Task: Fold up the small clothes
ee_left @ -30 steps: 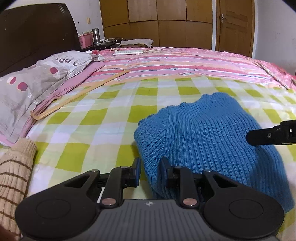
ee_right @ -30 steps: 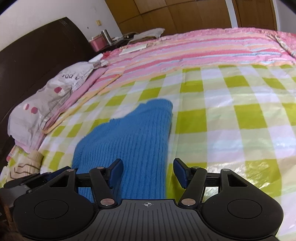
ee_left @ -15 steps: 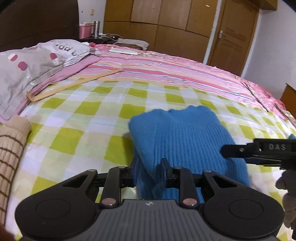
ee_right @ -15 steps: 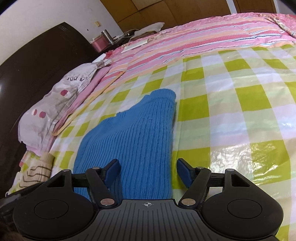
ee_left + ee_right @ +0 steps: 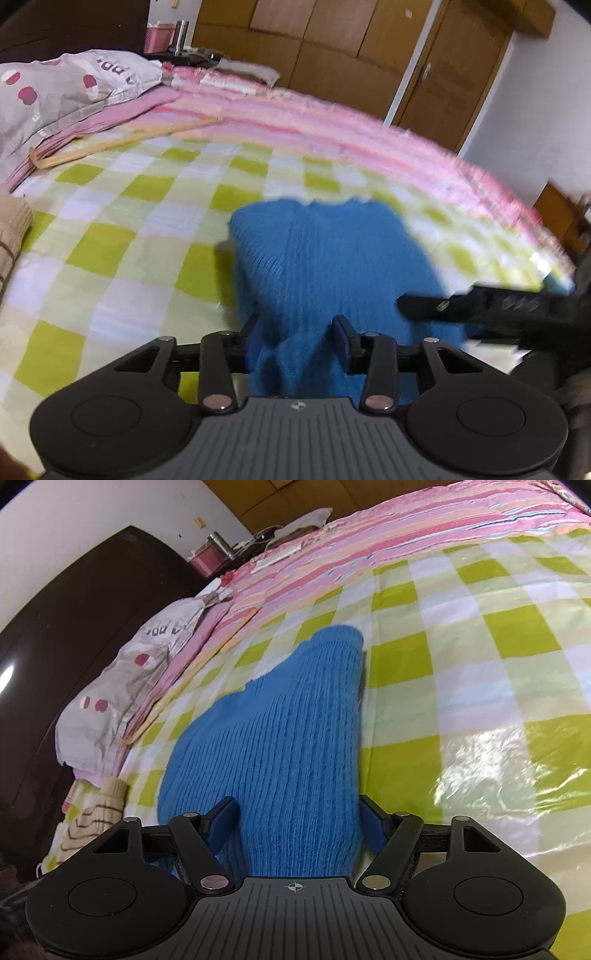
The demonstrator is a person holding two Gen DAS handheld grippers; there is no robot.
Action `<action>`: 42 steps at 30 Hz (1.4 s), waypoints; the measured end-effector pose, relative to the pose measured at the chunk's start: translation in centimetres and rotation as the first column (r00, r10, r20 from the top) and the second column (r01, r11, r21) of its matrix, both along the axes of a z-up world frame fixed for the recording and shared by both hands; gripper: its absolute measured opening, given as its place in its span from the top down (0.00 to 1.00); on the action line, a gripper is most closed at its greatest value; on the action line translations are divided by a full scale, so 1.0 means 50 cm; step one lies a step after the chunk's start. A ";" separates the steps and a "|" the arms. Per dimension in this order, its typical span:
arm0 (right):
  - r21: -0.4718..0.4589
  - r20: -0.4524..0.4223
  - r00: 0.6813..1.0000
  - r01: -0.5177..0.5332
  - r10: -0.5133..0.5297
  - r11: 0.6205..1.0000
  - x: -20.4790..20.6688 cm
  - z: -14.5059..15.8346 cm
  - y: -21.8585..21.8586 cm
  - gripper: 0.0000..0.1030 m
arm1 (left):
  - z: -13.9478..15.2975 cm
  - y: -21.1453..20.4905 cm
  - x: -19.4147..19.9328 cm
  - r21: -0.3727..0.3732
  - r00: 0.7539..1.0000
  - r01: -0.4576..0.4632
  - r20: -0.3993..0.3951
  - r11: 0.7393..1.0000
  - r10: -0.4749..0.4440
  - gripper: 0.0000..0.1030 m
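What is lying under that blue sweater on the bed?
The blue sweater lies on a green and white checked sheet, which shows all around it. Whatever is directly beneath the knit, or tucked inside its folds, is covered.

The green-and-white checked plastic sheet (image 5: 480,686) lies bare to the right of the folded blue ribbed knit sweater (image 5: 280,731). On the left, a grey spotted pillow (image 5: 122,679) and a beige striped knit garment (image 5: 99,805) crowd the dark wooden headboard (image 5: 55,627).
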State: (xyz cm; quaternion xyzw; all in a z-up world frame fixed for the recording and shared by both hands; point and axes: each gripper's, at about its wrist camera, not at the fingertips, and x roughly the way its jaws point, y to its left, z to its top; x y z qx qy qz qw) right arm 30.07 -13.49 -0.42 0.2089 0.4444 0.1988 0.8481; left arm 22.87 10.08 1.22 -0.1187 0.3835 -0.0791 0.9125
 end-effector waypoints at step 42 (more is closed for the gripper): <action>-0.023 -0.017 0.999 -0.048 0.048 0.999 -0.200 0.047 -0.018 0.60 | 0.009 -0.057 -0.180 -0.061 0.984 0.178 -0.012 0.982 -0.179 0.63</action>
